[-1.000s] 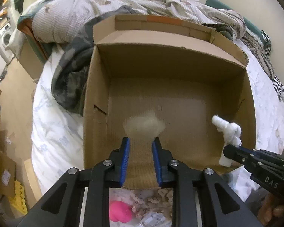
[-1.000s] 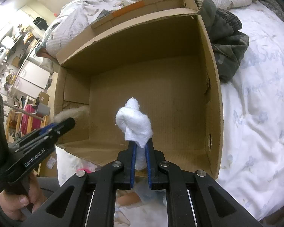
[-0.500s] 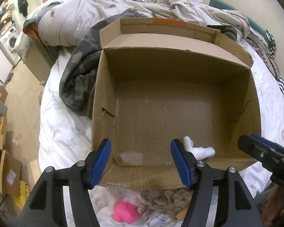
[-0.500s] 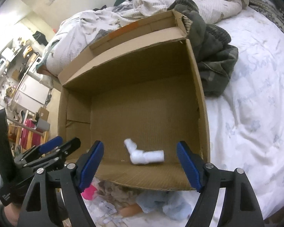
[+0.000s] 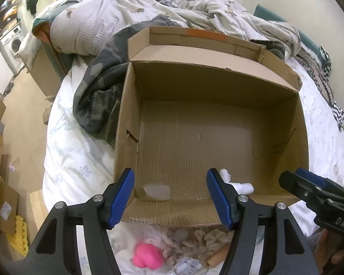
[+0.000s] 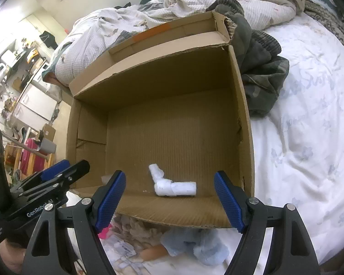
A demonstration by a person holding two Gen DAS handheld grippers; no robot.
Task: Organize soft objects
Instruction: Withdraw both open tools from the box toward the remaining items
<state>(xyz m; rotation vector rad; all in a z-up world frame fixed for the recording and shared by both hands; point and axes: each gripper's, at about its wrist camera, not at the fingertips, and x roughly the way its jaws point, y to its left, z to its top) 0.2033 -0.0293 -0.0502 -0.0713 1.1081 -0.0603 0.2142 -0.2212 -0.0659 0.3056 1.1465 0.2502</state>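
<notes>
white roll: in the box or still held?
In the box. The white roll lies bent on the cardboard box floor near the front wall, touched by neither gripper; the right gripper is open above it.

The left gripper (image 5: 169,196) gapes wide over the cardboard box (image 5: 217,73), above what looks like a pale pad (image 5: 157,192).

My left hand-held gripper's finger (image 5: 219,197) covers part of the white foam piece (image 5: 244,187). The cardboard box's near wall (image 6: 172,215) hides most of the light-blue soft item (image 6: 195,243) and pink toy (image 6: 102,231). The pale object (image 6: 106,178) in the box corner is largely hidden; identity undeterminable.
</notes>
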